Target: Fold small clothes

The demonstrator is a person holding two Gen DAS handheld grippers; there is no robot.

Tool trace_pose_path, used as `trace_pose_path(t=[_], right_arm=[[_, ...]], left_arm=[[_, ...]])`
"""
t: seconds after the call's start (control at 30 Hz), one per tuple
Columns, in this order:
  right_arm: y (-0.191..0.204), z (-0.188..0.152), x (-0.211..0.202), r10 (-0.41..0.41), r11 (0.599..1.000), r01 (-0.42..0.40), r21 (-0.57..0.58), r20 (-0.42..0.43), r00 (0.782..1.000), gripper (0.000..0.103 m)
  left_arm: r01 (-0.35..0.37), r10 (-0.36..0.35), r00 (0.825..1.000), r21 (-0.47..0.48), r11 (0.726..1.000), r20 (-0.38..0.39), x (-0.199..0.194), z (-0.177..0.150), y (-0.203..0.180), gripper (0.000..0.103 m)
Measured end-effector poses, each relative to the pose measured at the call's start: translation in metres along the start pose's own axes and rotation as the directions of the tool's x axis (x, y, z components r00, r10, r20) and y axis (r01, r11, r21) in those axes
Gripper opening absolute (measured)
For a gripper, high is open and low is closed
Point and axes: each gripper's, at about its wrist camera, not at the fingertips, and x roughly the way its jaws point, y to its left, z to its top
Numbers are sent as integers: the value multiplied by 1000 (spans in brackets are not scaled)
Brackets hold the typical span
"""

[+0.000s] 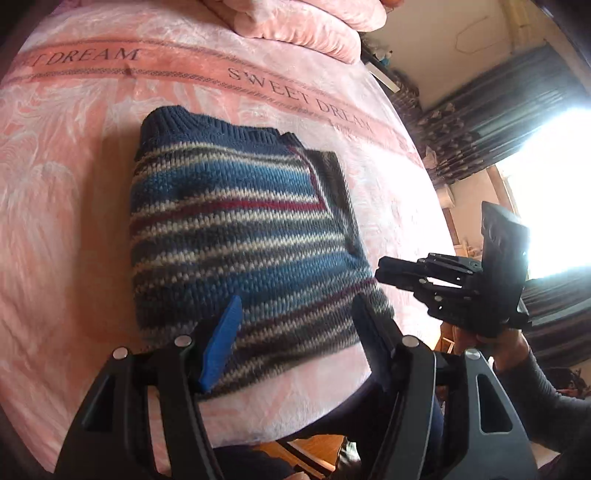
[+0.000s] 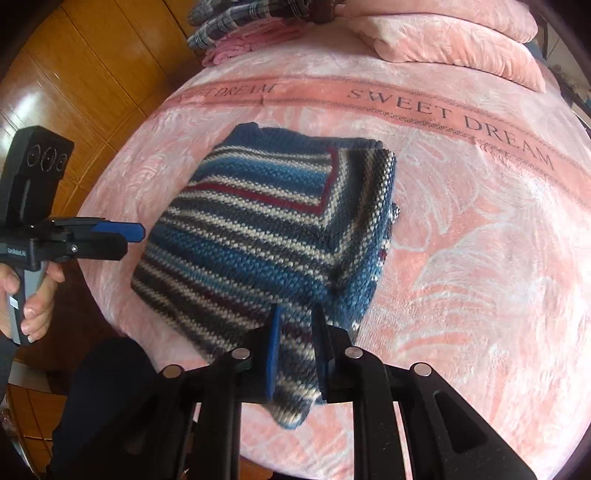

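On the pink bedspread [image 1: 74, 206] lies a striped knitted sweater [image 1: 236, 229], folded into a compact block. Its ribbed navy collar [image 1: 166, 122] points toward the far pillows [image 1: 295, 26]; its long axis runs from that collar back toward the person, with the stripes crossing it.

In the left wrist view, the left gripper [image 1: 295, 325] hovers over the near edge of the sweater with its 2 fingers spread wide and nothing between them. The blue pad [image 1: 221, 347] faces the camera, while the other finger is dark and edge-on. Further right, the right gripper [image 1: 391, 273] is seen from the side, off the sweater's right edge, and its jaws there cannot be read. A hand [image 1: 502, 343] holds it, the window beyond blown out white.

In the right wrist view, the left gripper [image 2: 129, 232] sits at the left, beside the sweater [image 2: 273, 236]. The right gripper [image 2: 295, 332] shows its fingers only narrowly parted over the near corner; whether they touch the knit cannot be told. A stack of folded clothes [image 2: 243, 33] is cut off at the top.
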Motion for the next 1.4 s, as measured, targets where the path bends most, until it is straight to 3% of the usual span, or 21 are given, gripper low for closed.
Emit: trace_pose_path(t=[0.1,0.17,0.3,0.4,0.43,0.47,0.53,0.57,0.6,0.7,0.77,0.83,0.87,0.93,1.03,1.17,1.4], right_arm=[[0,-21,23,-27,1000,28,11,-71,997,16],[-4,-29,46,-72,997,73,3,-109,991,13],[-8,-27,33,-50,996,56,73,-79,996,12],[-6,-34,-2,-61,992,63,113,-27,998,18],[-4,-40,-16,-52,990,53,129,-6,999,19],[-3,-46,-28,-42,988,40,151,12,999,20],[6,-67,-56,-54,979,45,198,40,998,50],[12,-79,-69,-76,974,61,217,57,995,78],[20,-91,-83,-110,969,89,230,81,991,92],[43,-123,-111,-232,949,201,243,107,967,99],[56,-141,-119,-327,915,293,278,86,941,99],[67,-153,-128,-433,866,401,299,45,900,99],[73,-157,-132,-452,858,432,278,12,892,99],[86,-164,-143,-419,888,411,209,-4,908,99],[108,-173,-177,-450,879,430,205,64,891,99],[134,-169,-230,-429,893,395,216,146,891,99],[194,-166,-308,-438,898,398,188,304,846,99]], left_arm=[[-104,101,992,-31,994,-74,26,-30,14,62],[-138,132,986,-58,989,-102,48,-40,28,62],[-127,120,991,-109,986,-64,42,-43,27,67],[-143,143,990,-134,981,-8,8,-52,13,78],[-157,161,987,-141,978,19,-7,-58,6,92],[-179,187,981,-138,974,48,-23,-67,-3,97],[-281,294,950,-123,952,102,-55,-87,-24,100],[-341,355,926,-115,933,132,-69,-98,-36,100],[-394,407,899,-106,913,164,-81,-111,-48,100],[-518,532,814,-120,847,236,-109,-152,-79,100],[-528,552,787,-160,834,276,-127,-178,-91,100],[-532,572,771,-208,820,281,-142,-197,-101,100],[-532,575,766,-219,818,287,-148,-203,-107,100],[-517,556,772,-204,831,307,-160,-215,-123,100],[-507,527,793,-149,849,306,-182,-229,-152,100],[-507,498,818,-47,860,287,-213,-237,-189,100],[-531,500,792,-10,847,349,-262,-257,-243,100]])
